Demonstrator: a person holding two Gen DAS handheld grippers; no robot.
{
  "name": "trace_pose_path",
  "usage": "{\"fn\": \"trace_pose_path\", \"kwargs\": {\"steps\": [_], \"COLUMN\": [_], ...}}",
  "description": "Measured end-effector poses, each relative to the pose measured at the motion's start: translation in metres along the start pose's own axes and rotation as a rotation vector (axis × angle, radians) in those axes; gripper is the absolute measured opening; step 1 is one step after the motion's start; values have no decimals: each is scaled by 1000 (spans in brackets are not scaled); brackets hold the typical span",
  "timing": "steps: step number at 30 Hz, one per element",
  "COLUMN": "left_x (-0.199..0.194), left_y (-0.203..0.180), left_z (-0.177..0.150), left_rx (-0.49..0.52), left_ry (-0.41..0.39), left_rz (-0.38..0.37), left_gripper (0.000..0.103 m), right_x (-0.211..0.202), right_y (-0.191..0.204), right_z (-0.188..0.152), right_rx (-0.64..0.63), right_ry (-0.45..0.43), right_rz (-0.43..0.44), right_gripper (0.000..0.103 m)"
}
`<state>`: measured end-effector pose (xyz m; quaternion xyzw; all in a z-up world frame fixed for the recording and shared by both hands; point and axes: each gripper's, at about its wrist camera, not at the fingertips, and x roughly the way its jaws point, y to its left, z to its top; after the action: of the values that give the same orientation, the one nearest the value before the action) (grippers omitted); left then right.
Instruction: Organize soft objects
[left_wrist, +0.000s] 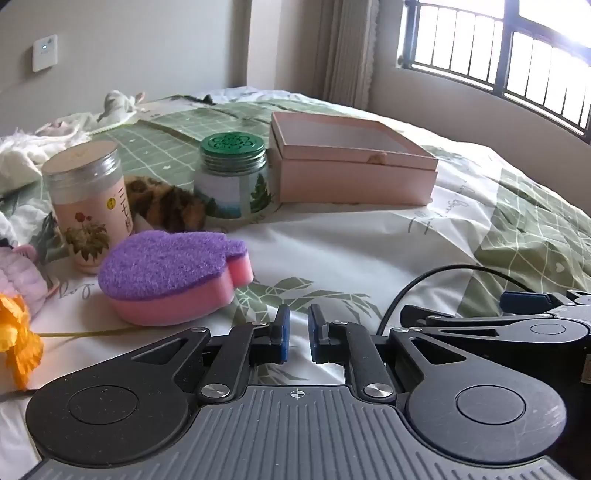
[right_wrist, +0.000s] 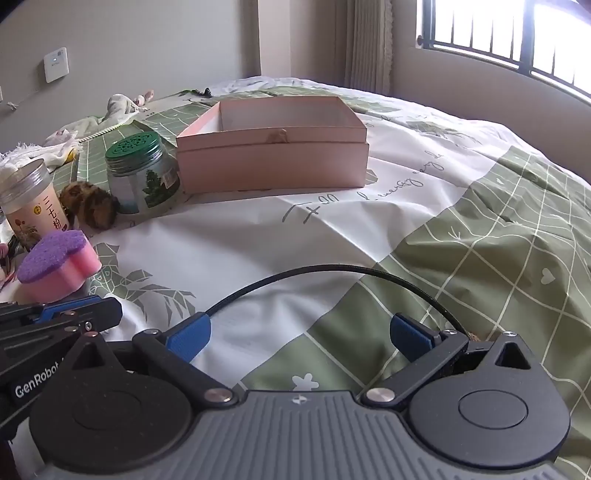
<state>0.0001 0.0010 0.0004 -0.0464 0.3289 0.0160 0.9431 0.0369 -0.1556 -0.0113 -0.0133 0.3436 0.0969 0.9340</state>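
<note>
1. Two handheld grippers hover low over a bed (right_wrist: 480, 236) spread with a green-and-white quilt, side by side near its front edge.
2. The left gripper (left_wrist: 297, 334) has its blue-padded fingers (left_wrist: 283, 332) drawn nearly together with a narrow slit between them, clasping nothing.
3. The right gripper (right_wrist: 299, 334) has its fingers (right_wrist: 188, 338) spread wide and released, with only quilt between them; a black cable (right_wrist: 332, 271) arcs across the quilt just ahead of it.
4. A heart-shaped sponge (left_wrist: 173, 275), purple on top and pink below, lies flat on the quilt just ahead and to the left of the left gripper, apart from its fingers.
5. Behind the sponge stands a clear jar with a flower label (left_wrist: 86, 201); further along is a glass jar with a green lid (left_wrist: 232, 177), and a brown mottled plush (left_wrist: 166, 203) lies between the two jars.
6. An open pink box (right_wrist: 273, 162) sits toward the middle of the bed, just beside the green-lidded jar.
7. An orange artificial flower (left_wrist: 16, 339) lies at the left edge of the left wrist view, with a pale purple soft item (left_wrist: 22, 273) near it.
8. Crumpled white cloth (right_wrist: 48, 147) lies toward the bed's far left corner.
</note>
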Motion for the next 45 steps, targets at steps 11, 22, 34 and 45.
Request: {"fn": "trace_pose_path", "kwargs": {"steps": [11, 22, 34, 45], "left_x": [-4, -3, -3, -3], "left_y": [-2, -2, -2, -2], "left_z": [-1, -1, -1, -1], "left_rx": [8, 5, 4, 4], "left_ry": [-17, -16, -16, -16], "left_rz": [0, -2, -2, -3], "left_gripper": [13, 13, 13, 13], "right_x": [-1, 0, 0, 1], "right_y": [-2, 0, 1, 1], "right_z": [0, 0, 0, 0], "right_rx": [19, 9, 6, 5], "right_ry": [6, 7, 10, 10], "right_rz": [12, 10, 10, 9], "right_gripper": [103, 103, 103, 103]}}
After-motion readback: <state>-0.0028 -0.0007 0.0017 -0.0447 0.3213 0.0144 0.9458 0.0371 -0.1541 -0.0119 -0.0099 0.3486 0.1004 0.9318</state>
